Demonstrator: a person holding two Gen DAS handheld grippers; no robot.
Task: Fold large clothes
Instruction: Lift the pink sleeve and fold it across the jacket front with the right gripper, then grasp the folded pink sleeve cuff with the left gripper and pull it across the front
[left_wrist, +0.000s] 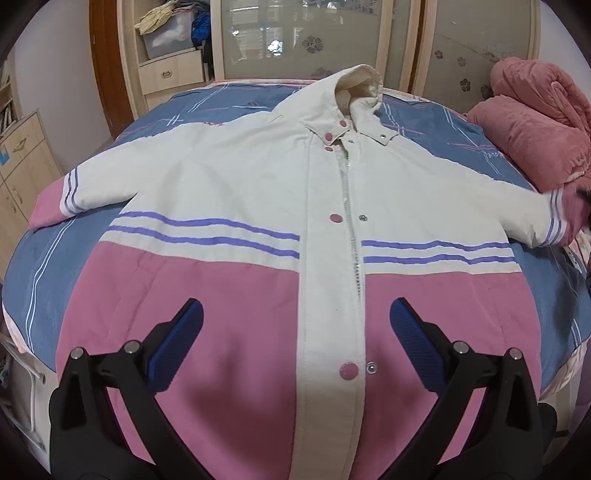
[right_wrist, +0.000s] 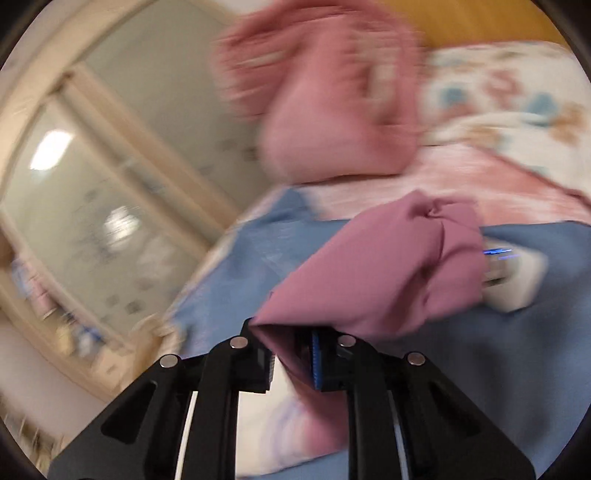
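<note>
Blue bed (left_wrist: 74, 258): cream-pink hooded jacket (left_wrist: 236, 192) spread flat, front up

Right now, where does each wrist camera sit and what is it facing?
Left wrist: on the left gripper, above the hem end of the jacket, looking up its front to the hood and wardrobe; both open fingers show.
Right wrist: on the right gripper, low over the bed, blurred, facing the blanket; fingers shut on the pink cuff.
Shared: jacket, blue bed, pink blanket, wardrobe doors.
</note>
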